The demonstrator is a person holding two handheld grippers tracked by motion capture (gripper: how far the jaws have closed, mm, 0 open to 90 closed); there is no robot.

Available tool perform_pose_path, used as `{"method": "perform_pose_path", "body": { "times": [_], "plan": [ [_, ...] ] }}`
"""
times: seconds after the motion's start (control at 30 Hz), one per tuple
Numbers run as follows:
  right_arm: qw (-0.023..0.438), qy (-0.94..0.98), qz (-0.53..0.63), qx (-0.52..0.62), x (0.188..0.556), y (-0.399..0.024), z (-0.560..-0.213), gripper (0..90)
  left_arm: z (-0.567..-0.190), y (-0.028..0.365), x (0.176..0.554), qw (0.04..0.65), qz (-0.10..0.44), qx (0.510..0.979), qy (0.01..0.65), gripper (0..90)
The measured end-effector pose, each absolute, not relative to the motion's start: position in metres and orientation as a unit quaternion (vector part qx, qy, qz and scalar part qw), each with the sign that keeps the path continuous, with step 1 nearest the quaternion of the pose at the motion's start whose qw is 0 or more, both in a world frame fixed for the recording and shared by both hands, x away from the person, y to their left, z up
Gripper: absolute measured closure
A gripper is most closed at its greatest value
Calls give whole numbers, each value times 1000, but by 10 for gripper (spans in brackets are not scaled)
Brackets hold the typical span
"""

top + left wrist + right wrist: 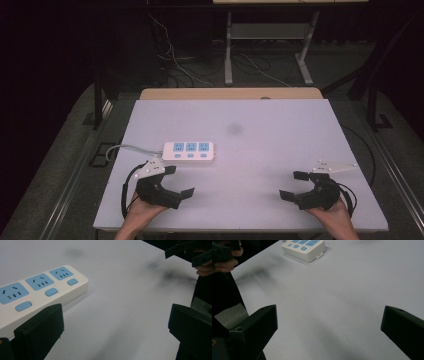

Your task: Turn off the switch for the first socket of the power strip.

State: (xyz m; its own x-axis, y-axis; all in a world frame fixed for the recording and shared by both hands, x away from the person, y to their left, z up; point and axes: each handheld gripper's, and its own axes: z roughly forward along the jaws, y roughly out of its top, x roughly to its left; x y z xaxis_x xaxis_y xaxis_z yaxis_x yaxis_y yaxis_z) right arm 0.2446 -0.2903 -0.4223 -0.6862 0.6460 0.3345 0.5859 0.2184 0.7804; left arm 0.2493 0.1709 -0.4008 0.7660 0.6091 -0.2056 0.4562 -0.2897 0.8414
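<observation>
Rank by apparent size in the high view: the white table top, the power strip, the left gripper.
1. White table top, by far.
2 and 3. Power strip and left gripper look alike in size; unranked.

The high view is looking forward and down from above the person's side, taking in the whole desk (280,150). Each gripper view is riding low and close, looking along its own jaws across the desk. All three are sharing the power strip (189,150) (37,292) (304,248).
</observation>
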Motion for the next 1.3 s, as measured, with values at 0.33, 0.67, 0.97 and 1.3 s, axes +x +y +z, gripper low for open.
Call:
{"method": "perform_pose_path", "body": {
  "times": [0.33, 0.67, 0.97, 1.3],
  "plan": [
    [30, 780, 484, 395, 245, -290, -422, 5, -394, 173, 258, 483, 73, 805, 336, 0],
    [30, 781, 485, 393, 245, -290, -422, 5, -386, 174, 271, 471, 70, 812, 337, 0],
    [33, 780, 486, 392, 244, -290, -421, 5, -381, 178, 280, 457, 59, 818, 345, 0],
    [35, 780, 486, 392, 244, -290, -421, 5, -376, 188, 295, 445, 59, 821, 352, 0]
  ]
}}
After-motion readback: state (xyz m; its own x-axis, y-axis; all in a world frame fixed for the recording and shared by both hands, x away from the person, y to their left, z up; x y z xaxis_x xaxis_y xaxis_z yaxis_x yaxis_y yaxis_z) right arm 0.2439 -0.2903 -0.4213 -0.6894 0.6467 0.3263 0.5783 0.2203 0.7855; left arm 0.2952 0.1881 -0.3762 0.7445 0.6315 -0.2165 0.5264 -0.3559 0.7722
